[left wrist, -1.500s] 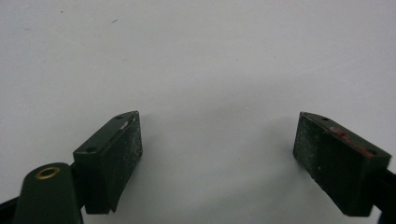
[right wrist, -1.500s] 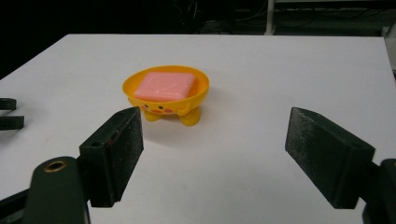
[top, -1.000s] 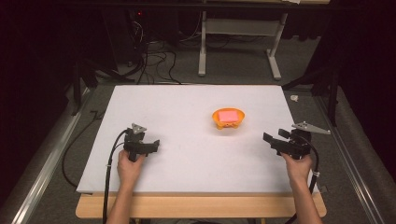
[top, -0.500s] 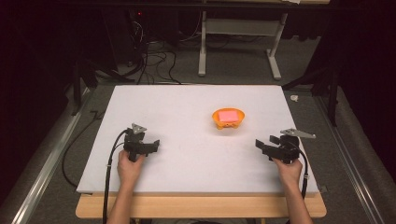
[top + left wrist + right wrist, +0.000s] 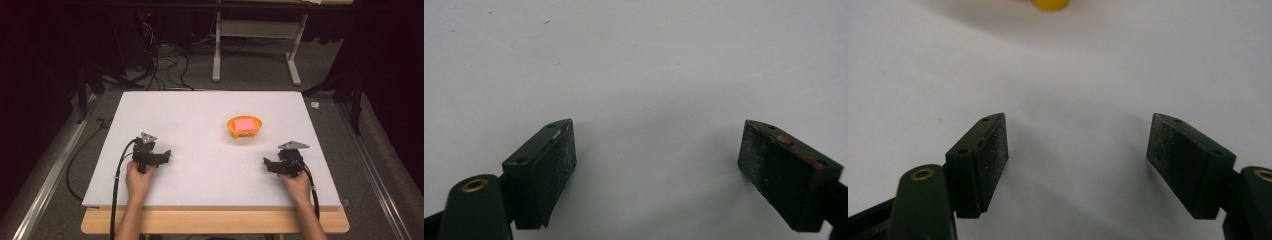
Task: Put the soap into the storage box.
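An orange bowl holding a pink block stands on the white table, right of centre. My left gripper rests near the front left, open, nothing between its jaws. My right gripper sits at the front right, open over bare table, its jaws pointing left. A yellow-orange edge of the bowl peeks in at the top of the right gripper view.
Beyond the table's far edge lie cables and a grey desk frame on the floor. A wooden board juts out under the table's front edge. Metal rails run along both sides.
My right gripper has moved left and toward the front edge, turning its jaws leftward. The left gripper has stayed put.
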Motion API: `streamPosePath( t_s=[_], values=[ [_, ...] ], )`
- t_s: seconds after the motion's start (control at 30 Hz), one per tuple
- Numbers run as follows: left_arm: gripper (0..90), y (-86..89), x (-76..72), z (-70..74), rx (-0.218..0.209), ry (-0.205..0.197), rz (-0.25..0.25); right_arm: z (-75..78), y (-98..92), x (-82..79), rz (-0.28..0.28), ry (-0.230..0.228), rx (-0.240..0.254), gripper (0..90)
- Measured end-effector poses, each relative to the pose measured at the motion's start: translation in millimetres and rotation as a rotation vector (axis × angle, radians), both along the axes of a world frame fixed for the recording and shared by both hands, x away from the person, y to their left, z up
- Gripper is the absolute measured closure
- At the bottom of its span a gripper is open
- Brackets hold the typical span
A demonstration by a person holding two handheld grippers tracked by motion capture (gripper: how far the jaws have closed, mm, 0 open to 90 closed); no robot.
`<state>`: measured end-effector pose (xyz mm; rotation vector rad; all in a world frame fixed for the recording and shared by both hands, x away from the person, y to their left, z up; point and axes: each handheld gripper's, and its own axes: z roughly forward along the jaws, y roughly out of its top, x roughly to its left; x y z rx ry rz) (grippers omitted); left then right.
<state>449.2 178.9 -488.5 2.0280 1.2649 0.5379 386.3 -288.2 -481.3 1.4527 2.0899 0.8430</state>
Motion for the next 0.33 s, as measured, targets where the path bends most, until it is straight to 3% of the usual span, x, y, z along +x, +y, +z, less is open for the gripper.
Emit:
streamPosePath(
  t_s=[0.33],
  values=[
    [15.7,-0.3,0.0,-0.1,-0.001,-0.001,0.001,-1.4,-0.9,-0.9,-0.002,-0.009,0.01,23.1]
  ],
)
